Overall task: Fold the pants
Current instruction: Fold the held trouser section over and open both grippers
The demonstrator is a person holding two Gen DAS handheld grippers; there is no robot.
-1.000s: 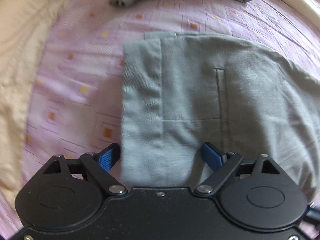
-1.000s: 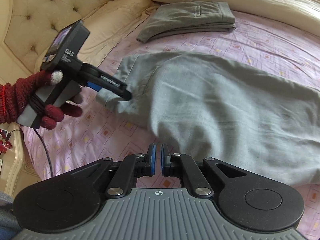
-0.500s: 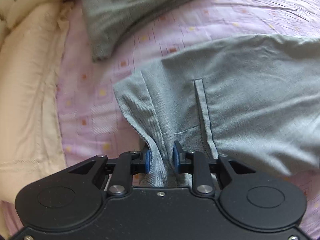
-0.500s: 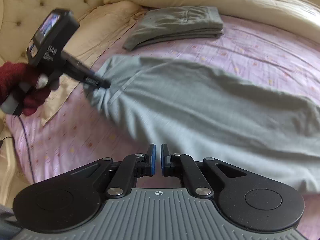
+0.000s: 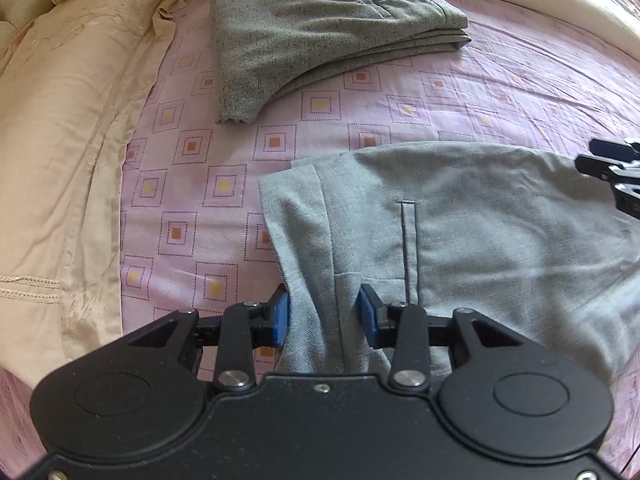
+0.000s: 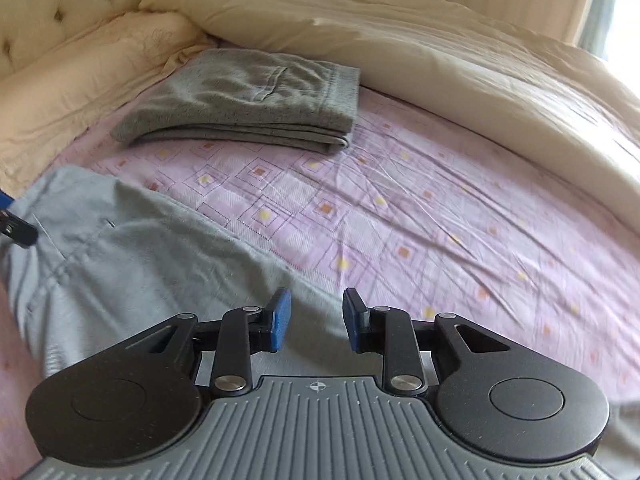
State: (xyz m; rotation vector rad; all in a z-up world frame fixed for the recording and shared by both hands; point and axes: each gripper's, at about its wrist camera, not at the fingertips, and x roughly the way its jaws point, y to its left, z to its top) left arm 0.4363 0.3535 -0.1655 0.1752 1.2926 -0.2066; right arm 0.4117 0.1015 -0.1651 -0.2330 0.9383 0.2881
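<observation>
Light grey pants (image 5: 460, 216) lie spread on the purple patterned sheet (image 5: 224, 184), waistband end toward my left gripper. My left gripper (image 5: 324, 316) has its blue pads part open, with a bunch of the waistband fabric between them, loosely held. My right gripper (image 6: 314, 318) is open over the pants (image 6: 132, 256), with cloth under and between its fingers but not pinched. Its tip shows at the right edge of the left wrist view (image 5: 608, 160).
A folded darker grey pair of pants (image 5: 320, 28) lies farther back on the sheet; it also shows in the right wrist view (image 6: 248, 100). A cream duvet (image 5: 60, 152) lies along the left and cream pillows (image 6: 440, 48) at the back.
My left gripper, shut on the waistband half a second ago, has opened part way. My right gripper has opened from shut and moved over the pants, farther from the left gripper.
</observation>
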